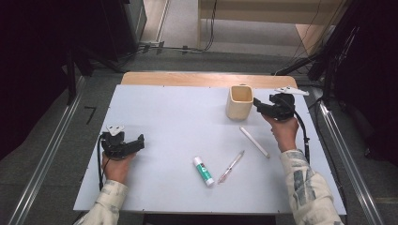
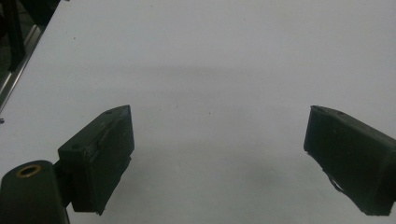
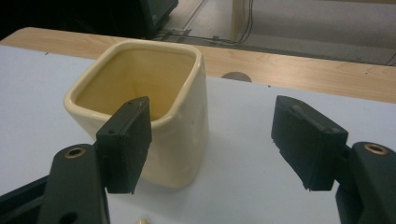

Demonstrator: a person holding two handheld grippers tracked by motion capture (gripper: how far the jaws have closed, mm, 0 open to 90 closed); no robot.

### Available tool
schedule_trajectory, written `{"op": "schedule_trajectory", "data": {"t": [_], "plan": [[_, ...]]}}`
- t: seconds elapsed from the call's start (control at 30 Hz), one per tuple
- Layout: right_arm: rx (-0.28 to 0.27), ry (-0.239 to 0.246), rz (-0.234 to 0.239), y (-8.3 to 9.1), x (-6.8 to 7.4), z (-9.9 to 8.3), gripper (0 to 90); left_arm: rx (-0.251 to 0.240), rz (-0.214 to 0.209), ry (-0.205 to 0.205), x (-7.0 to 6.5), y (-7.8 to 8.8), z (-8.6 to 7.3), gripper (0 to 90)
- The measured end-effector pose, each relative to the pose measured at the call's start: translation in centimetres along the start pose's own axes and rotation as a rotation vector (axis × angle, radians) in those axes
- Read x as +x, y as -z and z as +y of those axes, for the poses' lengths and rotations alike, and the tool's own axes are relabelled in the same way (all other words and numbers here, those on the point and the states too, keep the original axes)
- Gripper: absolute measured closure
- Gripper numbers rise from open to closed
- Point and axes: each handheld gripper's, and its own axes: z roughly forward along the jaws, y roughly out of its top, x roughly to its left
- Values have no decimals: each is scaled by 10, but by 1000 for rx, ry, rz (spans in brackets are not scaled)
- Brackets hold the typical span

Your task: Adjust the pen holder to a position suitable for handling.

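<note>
Nearest to us, toward the near edge of the white table (image 1: pixel 155 108), we count three small things in a row: one glue stick (image 1: pixel 203 171) left of centre, one pen (image 1: pixel 231 166) just to its right, and one white stick (image 1: pixel 254 142) farther right and a little farther back. One cream square cup (image 1: pixel 239 101) stands upright at the far right. We hold two grippers. Our left gripper (image 1: pixel 140 142) rests at the near left, jaws spread over bare table. Our right gripper (image 1: pixel 256 104) sits just right of the cup, jaws spread, one jaw in front of the cup's rim.
</note>
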Motion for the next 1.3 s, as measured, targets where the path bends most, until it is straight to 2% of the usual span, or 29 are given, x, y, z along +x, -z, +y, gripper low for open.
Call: {"op": "schedule_trajectory", "data": {"t": [0.23, 0.4, 0.73, 0.9, 1.3], "plan": [[3, -1, 9, -6, 5, 12, 275, -4, -1, 4, 1, 0, 0, 94], [17, 1, -3, -16, 12, 21, 280, -3, 0, 5, 1, 0, 0, 94], [59, 15, -34, -35, 25, 26, 322, -4, -4, 6, 2, 1, 0, 94], [93, 13, -60, -45, 27, 25, 384, -4, -6, 7, 3, 1, 1, 94], [147, -13, -78, -58, 25, 27, 558, -3, -8, 6, 3, 1, 1, 94]]}}
